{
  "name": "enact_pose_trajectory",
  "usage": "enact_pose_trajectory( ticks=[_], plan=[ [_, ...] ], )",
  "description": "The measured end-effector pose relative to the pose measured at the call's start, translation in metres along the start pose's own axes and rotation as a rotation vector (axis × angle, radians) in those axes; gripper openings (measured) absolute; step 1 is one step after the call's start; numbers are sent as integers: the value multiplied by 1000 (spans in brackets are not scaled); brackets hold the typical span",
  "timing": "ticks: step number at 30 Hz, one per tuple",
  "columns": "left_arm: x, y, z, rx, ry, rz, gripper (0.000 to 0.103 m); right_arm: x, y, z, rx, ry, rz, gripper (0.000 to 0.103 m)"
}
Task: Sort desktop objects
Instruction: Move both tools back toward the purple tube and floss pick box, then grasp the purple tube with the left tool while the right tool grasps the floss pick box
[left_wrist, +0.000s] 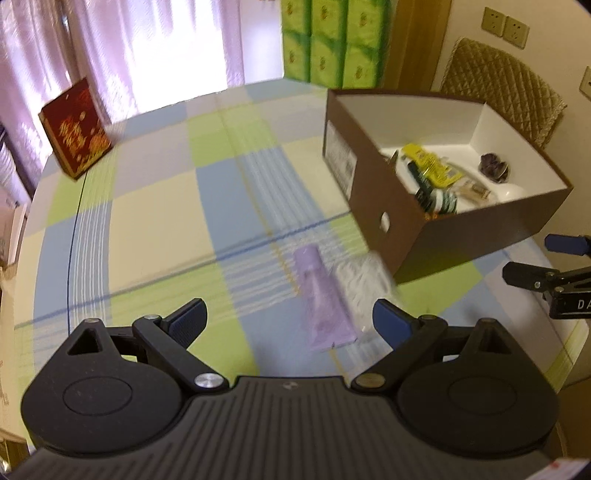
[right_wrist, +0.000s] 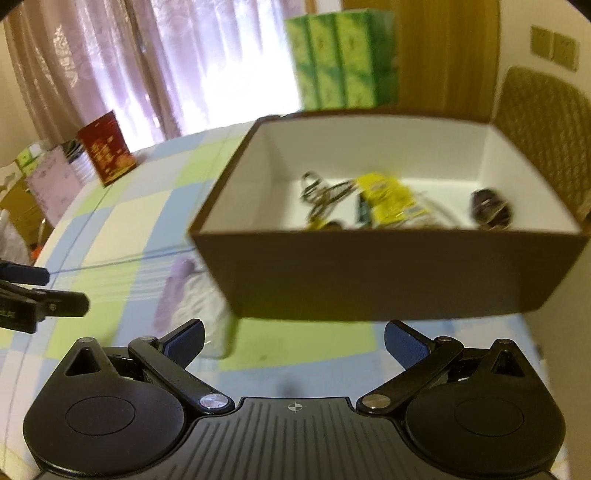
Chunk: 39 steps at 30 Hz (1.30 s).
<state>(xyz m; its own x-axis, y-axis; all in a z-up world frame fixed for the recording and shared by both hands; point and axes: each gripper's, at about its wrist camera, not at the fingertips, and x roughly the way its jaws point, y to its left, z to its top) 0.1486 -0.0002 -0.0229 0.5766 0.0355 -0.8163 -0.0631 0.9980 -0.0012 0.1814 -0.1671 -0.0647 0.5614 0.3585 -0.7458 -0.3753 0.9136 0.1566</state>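
two items left beside the box, both tongs spread and empty

the left gripper (left_wrist: 290, 319) hangs over the checked tablecloth (left_wrist: 155, 206) with its jaws wide apart, holding nothing. just ahead lie a lilac tube (left_wrist: 325, 310) and, touching its right side, a clear packet (left_wrist: 364, 284) of something white, both near the front corner of the brown box (left_wrist: 391, 206). the right gripper (right_wrist: 293, 341) is likewise spread and empty, facing the box wall.

the risk, as i judge it: the tube and packet lie so close that closing on one could drag or pinch the other, and the slick packet could slip out. a reach toward the box might also nudge its near wall.

both views are motion-blurred. the packet's contents are unreadable, and the box's items, a yellow packet (right_wrist: 388, 199) among them, are partly hidden by the wall.
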Motion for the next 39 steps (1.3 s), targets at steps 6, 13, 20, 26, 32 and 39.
enact_pose_trajectory(
  ticks=[6, 13, 20, 26, 32, 39],
  plan=[
    [6, 17, -14, -28, 32, 26, 94, 24, 33, -11, -51, 46, 52, 101],
    [13, 38, -21, -48, 57, 45, 94, 49, 59, -20, -94, 57, 49, 91],
    [25, 54, -32, -65, 97, 51, 94, 72, 74, -21, -114, 66, 27, 73],
    [31, 64, -38, -69, 117, 42, 94, 87, 83, -19, -126, 71, -1, 68],
    [37, 67, -39, -58, 131, 26, 94, 88, 86, -24, -160, 90, 1, 54],
    [43, 64, -37, -34, 138, 4, 94, 62, 67, -43, -184, 142, 62, 54]
  ],
)
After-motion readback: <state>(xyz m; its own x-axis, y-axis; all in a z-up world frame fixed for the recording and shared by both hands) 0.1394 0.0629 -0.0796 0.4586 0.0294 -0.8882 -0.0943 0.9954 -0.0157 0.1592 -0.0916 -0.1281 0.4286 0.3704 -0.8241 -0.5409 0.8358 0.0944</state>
